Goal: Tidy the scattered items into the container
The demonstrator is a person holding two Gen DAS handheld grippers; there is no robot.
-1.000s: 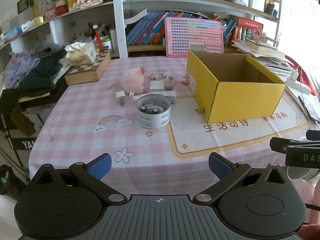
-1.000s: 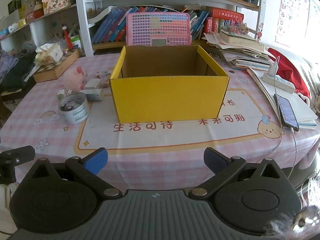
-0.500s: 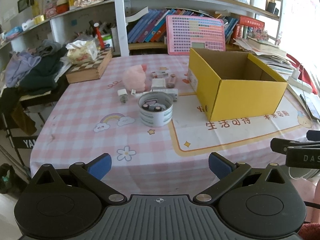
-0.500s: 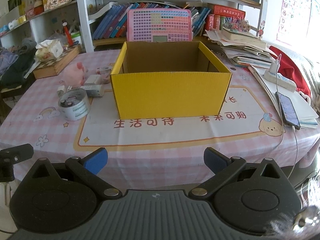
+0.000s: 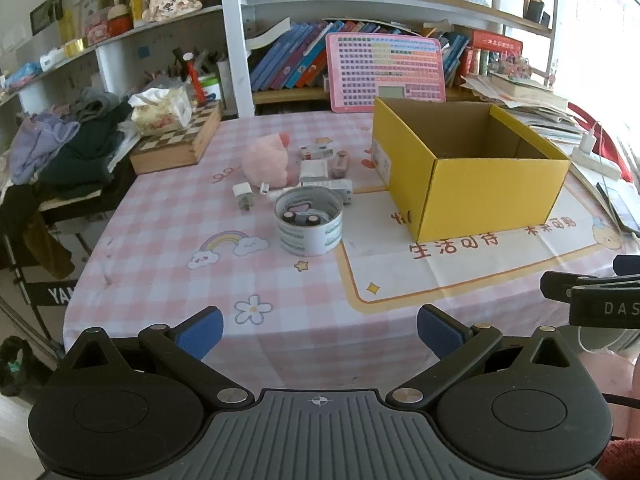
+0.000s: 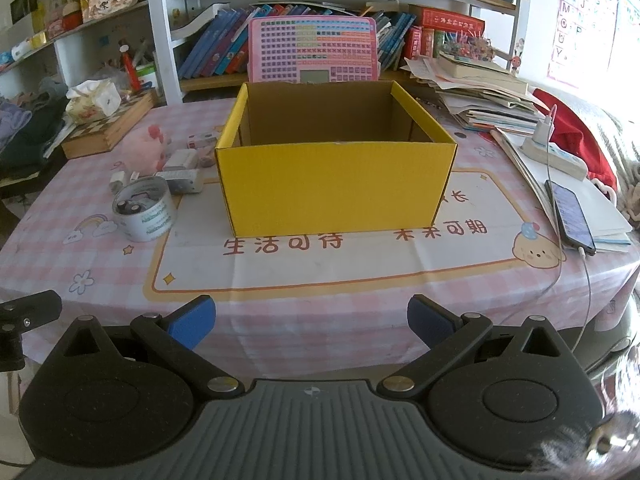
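Note:
An open yellow cardboard box (image 5: 480, 196) (image 6: 336, 188) stands on the pink checked tablecloth. Left of it lies a cluster: a white tape roll (image 5: 309, 221) (image 6: 143, 210) with batteries inside, a pink plush toy (image 5: 266, 160) (image 6: 146, 146), a white charger plug (image 5: 242, 195), white adapters (image 5: 314, 172) and a small pink stick (image 5: 341, 163). My left gripper (image 5: 318, 332) hangs open near the table's front edge, well short of the cluster. My right gripper (image 6: 310, 320) is open too, facing the box front from beyond the table edge. Both hold nothing.
A chessboard box with a tissue pack (image 5: 176, 136) sits at the back left, clothes (image 5: 60, 152) beside it. A pink keyboard toy (image 6: 312, 50) leans behind the box. Papers, a power strip (image 6: 556, 156) and a phone (image 6: 570, 216) lie right. Bookshelves fill the back.
Both grippers have drawn back slightly from the table, so the box and cluster look a little farther and lower. Nothing on the table has moved.

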